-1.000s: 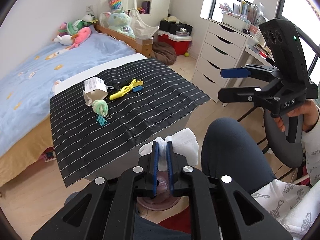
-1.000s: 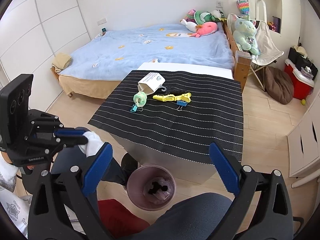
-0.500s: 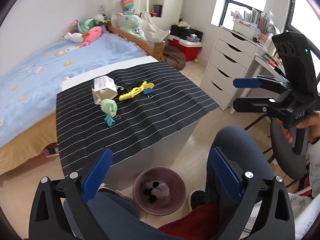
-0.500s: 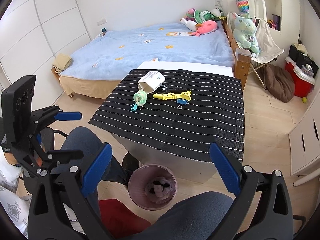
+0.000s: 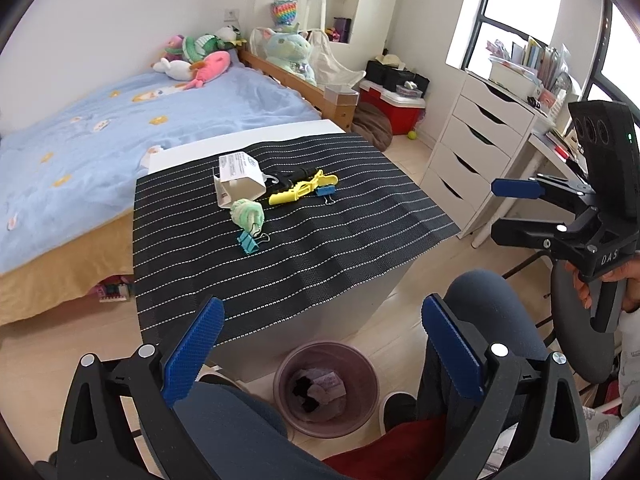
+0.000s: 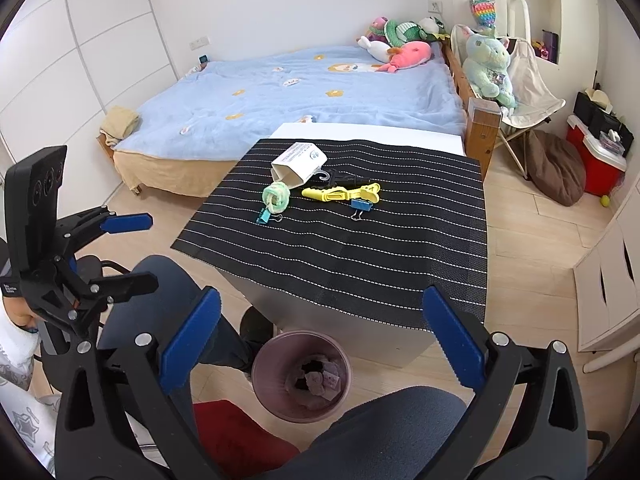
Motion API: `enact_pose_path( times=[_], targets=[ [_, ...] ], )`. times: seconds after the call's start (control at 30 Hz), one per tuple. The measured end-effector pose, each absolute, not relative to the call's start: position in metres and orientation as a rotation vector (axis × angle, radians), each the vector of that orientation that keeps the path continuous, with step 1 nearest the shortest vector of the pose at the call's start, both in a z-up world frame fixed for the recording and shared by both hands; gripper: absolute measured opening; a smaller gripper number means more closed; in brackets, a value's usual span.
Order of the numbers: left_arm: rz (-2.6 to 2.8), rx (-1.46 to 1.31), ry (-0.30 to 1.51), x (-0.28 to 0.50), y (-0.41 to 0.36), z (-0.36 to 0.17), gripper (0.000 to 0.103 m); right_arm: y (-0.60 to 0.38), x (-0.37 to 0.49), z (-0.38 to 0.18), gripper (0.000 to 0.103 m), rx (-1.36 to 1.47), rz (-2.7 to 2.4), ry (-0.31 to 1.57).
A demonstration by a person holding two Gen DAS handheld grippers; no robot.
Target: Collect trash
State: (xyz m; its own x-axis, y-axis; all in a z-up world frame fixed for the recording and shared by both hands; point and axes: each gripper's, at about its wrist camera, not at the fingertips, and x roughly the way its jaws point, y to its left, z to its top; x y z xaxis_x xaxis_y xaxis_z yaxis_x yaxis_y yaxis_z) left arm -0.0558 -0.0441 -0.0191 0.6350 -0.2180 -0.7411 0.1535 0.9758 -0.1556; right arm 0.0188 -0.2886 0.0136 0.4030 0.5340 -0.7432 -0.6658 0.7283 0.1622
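Observation:
A pink trash bin stands on the floor in front of the table, with crumpled trash inside; it also shows in the right wrist view. On the black striped mat lie a white paper carton, a green wad, a yellow clip and two blue binder clips. My left gripper is open and empty above the bin. My right gripper is open and empty, held above the bin. The right gripper also shows in the left wrist view.
A bed with a blue cover stands behind the table. White drawers stand at the right. The person's knees flank the bin. A red cooler and a brown cushion lie on the floor beyond.
My left gripper was shut on a white wad above the bin one second ago. It opened, the wad dropped into the bin, and the gripper lifted back.

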Motion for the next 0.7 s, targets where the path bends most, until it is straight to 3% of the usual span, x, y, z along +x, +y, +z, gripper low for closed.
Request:
enact_pose_path(
  times=[0.7],
  targets=[
    [-0.148,-0.143,0.929,0.034,-0.014,-0.022,0.095,-0.271,0.06,0.015,0.099,-0.172,0.743,0.872]
  ],
)
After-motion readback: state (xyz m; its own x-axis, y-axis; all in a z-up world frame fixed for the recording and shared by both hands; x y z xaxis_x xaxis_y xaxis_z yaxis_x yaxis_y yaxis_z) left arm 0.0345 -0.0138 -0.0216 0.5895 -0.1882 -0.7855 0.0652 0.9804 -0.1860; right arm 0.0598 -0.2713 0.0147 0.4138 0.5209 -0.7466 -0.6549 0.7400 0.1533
